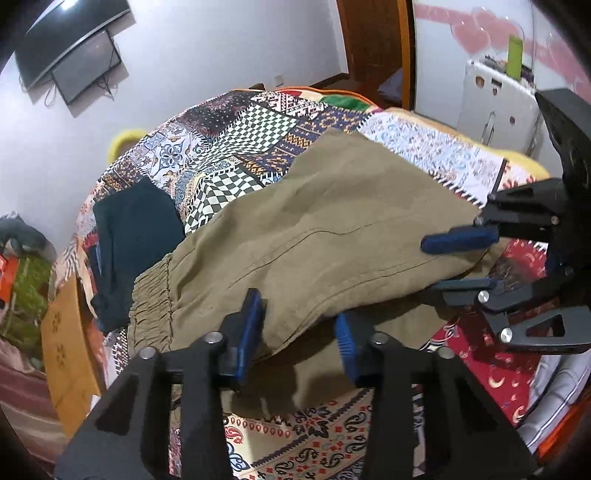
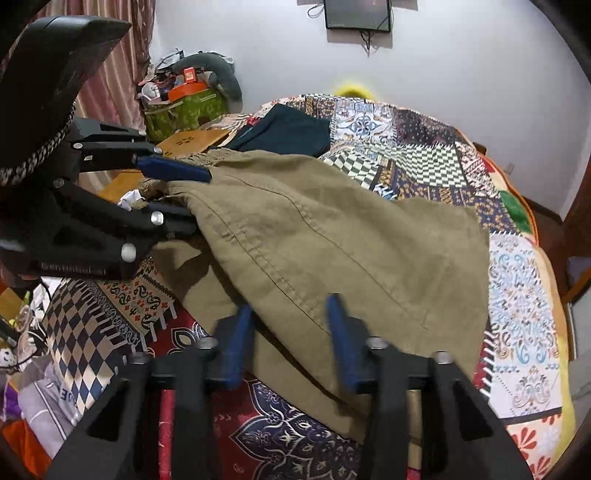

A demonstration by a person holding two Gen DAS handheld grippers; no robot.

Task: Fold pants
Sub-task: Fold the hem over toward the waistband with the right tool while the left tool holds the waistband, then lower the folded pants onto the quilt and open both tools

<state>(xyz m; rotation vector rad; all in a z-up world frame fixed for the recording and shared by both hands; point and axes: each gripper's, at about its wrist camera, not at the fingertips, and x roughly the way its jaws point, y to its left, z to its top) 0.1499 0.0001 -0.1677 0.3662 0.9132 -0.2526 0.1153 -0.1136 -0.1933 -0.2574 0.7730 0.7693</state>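
Observation:
Olive-khaki pants (image 1: 332, 221) lie folded over on the patchwork bedspread, elastic waistband (image 1: 151, 306) at the left; they also show in the right wrist view (image 2: 351, 236). My left gripper (image 1: 299, 332) is open, its blue pads on either side of the raised near edge of the pants. My right gripper (image 2: 291, 332) is open too, its pads straddling the stitched seam edge. In the left wrist view the right gripper (image 1: 454, 262) sits at the pants' right end with cloth between its pads. In the right wrist view the left gripper (image 2: 184, 195) is at the waistband.
A folded dark teal garment (image 1: 136, 236) lies on the bed beyond the waistband, also in the right wrist view (image 2: 291, 129). The patchwork bedspread (image 1: 236, 147) covers the bed. A wooden bedside piece (image 1: 66, 339) and cluttered bags (image 2: 184, 99) stand at the bed's side. A wall screen (image 2: 356, 14) hangs opposite.

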